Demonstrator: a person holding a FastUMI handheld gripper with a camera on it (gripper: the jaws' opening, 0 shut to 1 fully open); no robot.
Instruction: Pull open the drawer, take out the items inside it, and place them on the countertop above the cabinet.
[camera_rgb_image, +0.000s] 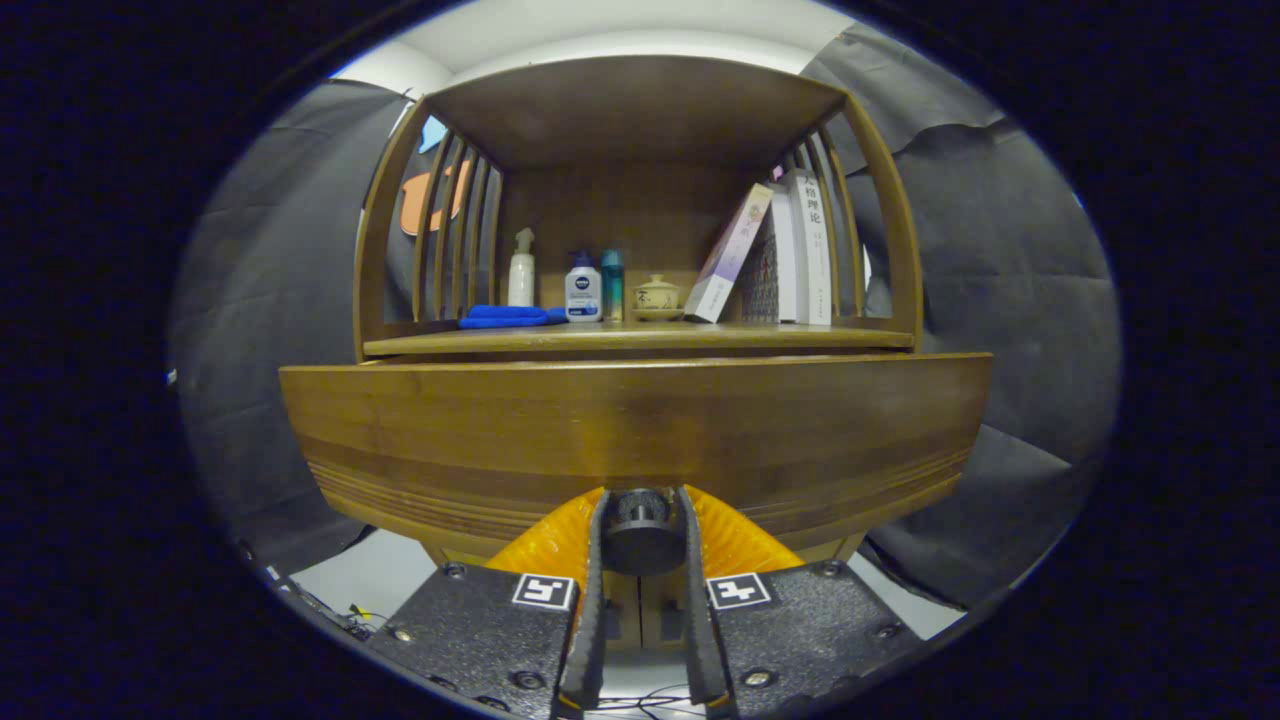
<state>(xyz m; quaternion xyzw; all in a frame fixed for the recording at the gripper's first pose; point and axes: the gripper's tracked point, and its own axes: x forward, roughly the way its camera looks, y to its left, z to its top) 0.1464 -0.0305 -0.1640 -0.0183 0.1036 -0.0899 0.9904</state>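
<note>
A wooden cabinet stands straight ahead with its drawer front close to me. The drawer's dark round knob sits between my two fingers, and my gripper is shut on it, both fingers pressing its sides. Above the drawer front runs the countertop, under an open shelf with slatted sides. The inside of the drawer is hidden behind its front.
On the countertop stand a white pump bottle, a white bottle with a blue cap, a teal tube, a small lidded jar, a folded blue cloth and several books. Black cloth hangs on both sides.
</note>
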